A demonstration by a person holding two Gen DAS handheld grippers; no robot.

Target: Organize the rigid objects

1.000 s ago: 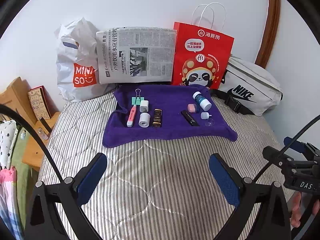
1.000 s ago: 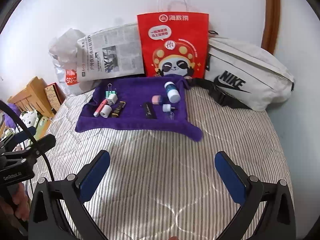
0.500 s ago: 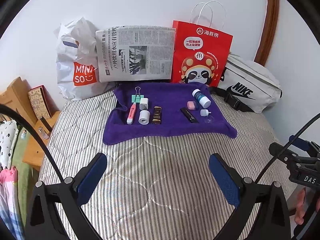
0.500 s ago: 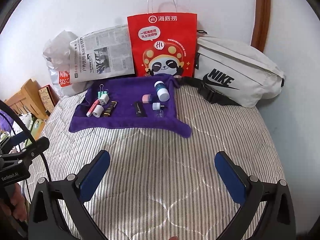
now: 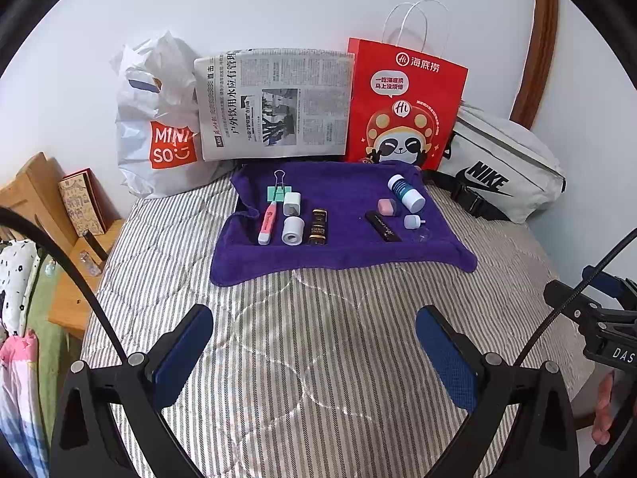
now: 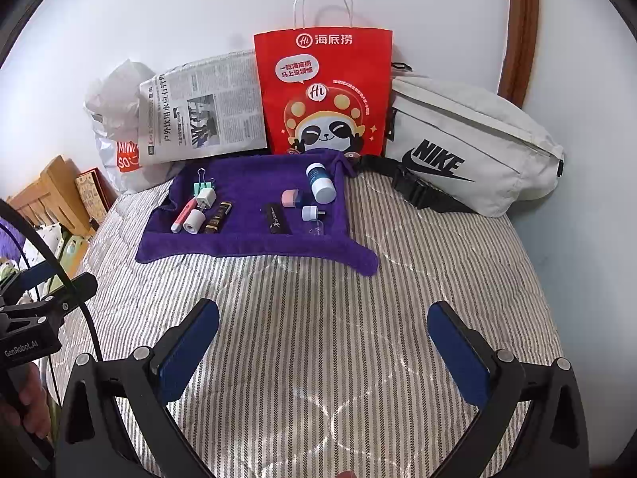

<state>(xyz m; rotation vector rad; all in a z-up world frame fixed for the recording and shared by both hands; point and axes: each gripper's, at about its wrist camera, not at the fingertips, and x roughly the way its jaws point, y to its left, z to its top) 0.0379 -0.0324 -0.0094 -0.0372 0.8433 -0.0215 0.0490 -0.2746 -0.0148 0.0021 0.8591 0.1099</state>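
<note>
Both tongs stand spread wide and hold nothing: the left tongs (image 5: 310, 342) fill the bottom of the left wrist view, the right tongs (image 6: 322, 342) the bottom of the right wrist view, each hovering over the striped bed (image 5: 318, 358) well short of the goods.

The task's things lie on a purple towel (image 5: 342, 255) in the middle of the frame, in two clusters. On the left of the towel: a green binder clip (image 5: 280, 190), a white plug adapter (image 5: 292, 204), a pink highlighter (image 5: 267, 225), a white tape roll (image 5: 292, 231) and a dark gold-lettered tube (image 5: 319, 227). On the right: a blue-and-white bottle (image 5: 406, 193), a pink eraser (image 5: 385, 207), a black tube (image 5: 383, 226), a small white cap (image 5: 413, 222) and a clear suction cup (image 5: 421, 235). Whether this grouping is the finished order or one awaiting sorting, the views cannot settle.

Risks, as I judge them: the items sit just beside one another, so wide tongs closing on one could nudge its neighbour. The bottle and tape roll are round and may roll on the soft towel. The clear cup is faint and easy to miss or crush. Dragging the towel would shift everything.
</note>
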